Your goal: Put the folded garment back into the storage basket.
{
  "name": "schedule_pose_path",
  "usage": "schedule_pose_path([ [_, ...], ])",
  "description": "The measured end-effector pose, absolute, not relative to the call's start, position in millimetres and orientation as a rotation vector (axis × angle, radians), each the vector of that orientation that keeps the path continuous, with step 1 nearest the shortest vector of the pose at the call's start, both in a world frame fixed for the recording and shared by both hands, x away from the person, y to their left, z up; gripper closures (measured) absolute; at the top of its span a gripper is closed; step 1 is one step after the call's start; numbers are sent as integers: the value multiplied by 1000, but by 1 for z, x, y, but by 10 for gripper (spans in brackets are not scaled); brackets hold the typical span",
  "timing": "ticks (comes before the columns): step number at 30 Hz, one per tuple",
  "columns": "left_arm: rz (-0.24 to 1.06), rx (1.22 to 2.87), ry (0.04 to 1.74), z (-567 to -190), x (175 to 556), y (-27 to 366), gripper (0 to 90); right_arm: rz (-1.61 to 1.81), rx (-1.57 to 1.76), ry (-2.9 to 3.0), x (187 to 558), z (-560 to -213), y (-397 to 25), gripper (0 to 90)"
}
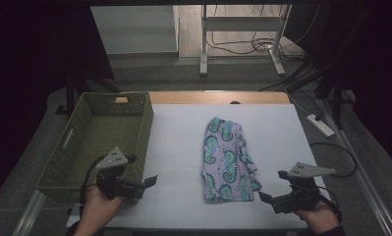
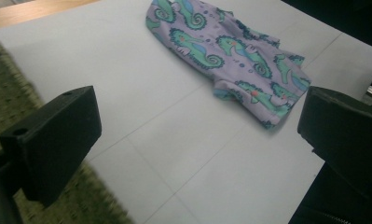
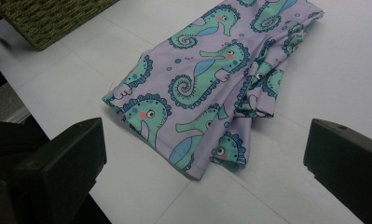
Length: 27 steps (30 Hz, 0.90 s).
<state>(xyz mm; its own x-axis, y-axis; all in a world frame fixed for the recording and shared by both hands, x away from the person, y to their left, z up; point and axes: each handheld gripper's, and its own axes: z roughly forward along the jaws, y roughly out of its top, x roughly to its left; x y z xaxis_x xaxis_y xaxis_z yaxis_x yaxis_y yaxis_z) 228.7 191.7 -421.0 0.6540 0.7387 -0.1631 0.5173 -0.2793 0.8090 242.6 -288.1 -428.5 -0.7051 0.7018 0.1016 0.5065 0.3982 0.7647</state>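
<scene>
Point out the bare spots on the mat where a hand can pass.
A wide bare strip lies between the basket and the cloth. Another runs from the cloth to the mat's right edge. The near edge is crowded: left gripper and right gripper flank the cloth.

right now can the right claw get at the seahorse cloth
Probably yes: the right claw is open, close beside the seahorse cloth, with bare white table between them.

The folded cloth (image 1: pixel 227 160) lies on the bench (image 1: pixel 183 142) right of centre in the high view. The basket (image 1: pixel 83 169) sits at the left. The left gripper (image 1: pixel 143 183) hovers lower left, beside the basket; the right gripper (image 1: pixel 273 187) lower right, near the cloth.
</scene>
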Motion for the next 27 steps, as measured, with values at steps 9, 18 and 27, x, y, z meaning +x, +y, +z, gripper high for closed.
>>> schedule_pose_path([
  [9,285,2000,930,-419,243,161,0,1191,1051,2445,250,-432,-282,0],
  [18,251,2009,906,-423,262,133,0,1203,1010,2492,259,-438,-269,0],
  [27,261,2059,890,-432,290,107,0,1179,950,2541,267,-445,-258,0],
])
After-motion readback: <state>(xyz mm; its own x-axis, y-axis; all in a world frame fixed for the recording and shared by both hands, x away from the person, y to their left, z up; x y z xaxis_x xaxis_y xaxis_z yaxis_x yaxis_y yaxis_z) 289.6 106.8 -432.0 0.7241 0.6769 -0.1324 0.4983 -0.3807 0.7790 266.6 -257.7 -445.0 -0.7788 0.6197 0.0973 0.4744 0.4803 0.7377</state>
